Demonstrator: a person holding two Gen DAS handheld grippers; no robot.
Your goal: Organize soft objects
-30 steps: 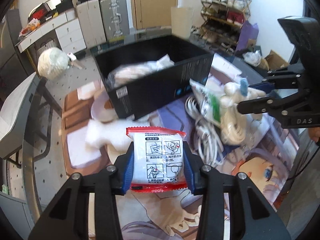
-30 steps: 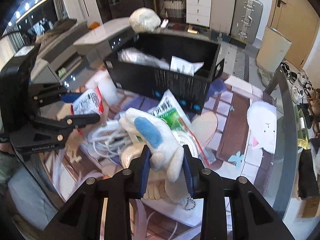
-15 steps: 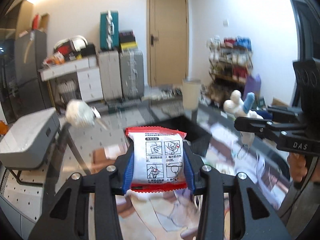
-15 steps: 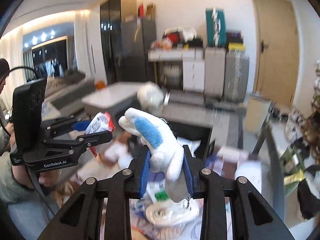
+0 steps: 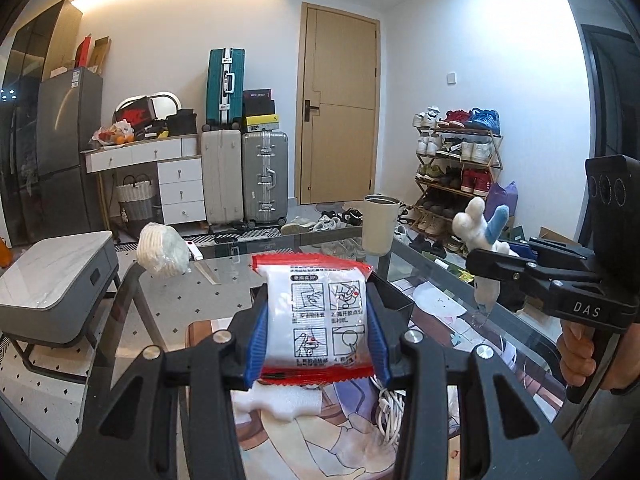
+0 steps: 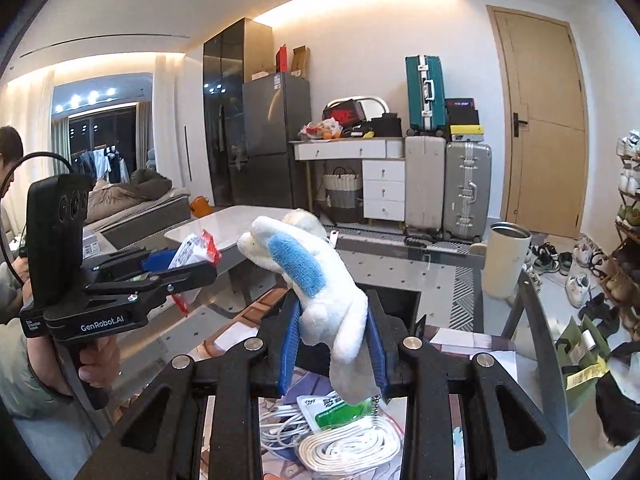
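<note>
Plush toy (image 6: 320,280), white with a blue patch, is clamped in my right gripper (image 6: 332,348). My left gripper (image 5: 316,340) clamps a red-edged packet (image 5: 318,320), both raised above the near glass table (image 5: 180,300).

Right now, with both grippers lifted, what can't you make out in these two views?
- Black box: in both views the held items and jaws hide its inside, so its contents cannot be told.
- Red-edged packet: the small print is too small to read in the left view; the right view shows it only edge-on.
- White plush toy: the right gripper covers its lower body.
- Cable bundle: cut off by the bottom edge.
</note>
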